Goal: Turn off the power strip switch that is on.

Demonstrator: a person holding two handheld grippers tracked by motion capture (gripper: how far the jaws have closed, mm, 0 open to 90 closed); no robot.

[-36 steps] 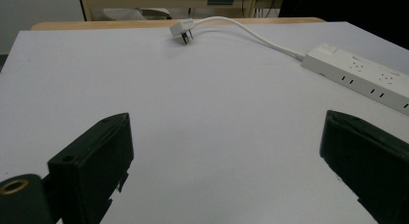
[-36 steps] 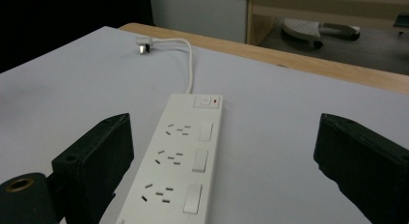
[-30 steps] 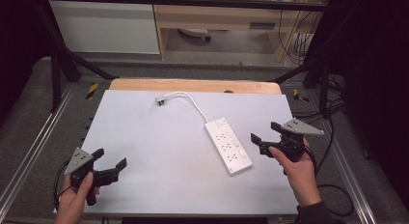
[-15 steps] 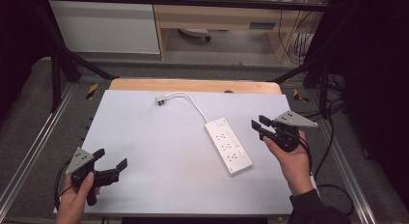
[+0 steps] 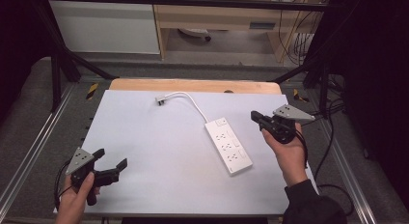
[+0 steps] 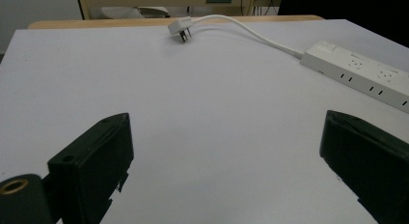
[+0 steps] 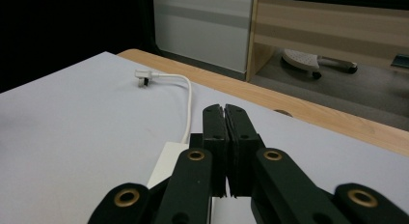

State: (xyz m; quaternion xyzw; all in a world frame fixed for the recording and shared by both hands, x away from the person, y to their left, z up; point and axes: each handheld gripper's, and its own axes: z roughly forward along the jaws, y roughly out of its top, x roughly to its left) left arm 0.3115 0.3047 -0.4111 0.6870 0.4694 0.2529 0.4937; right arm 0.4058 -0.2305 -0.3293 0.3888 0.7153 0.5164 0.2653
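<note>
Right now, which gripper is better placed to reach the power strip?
Right. The right gripper hovers just beside the power strip, jaws shut, so it must open first. The left gripper is open but sits at the table's near left corner, well away.

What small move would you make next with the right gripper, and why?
Probably open the right gripper first: its jaws are pressed shut with nothing between them, and it hovers just beside the white power strip. Shut, it cannot grasp anything.
</note>
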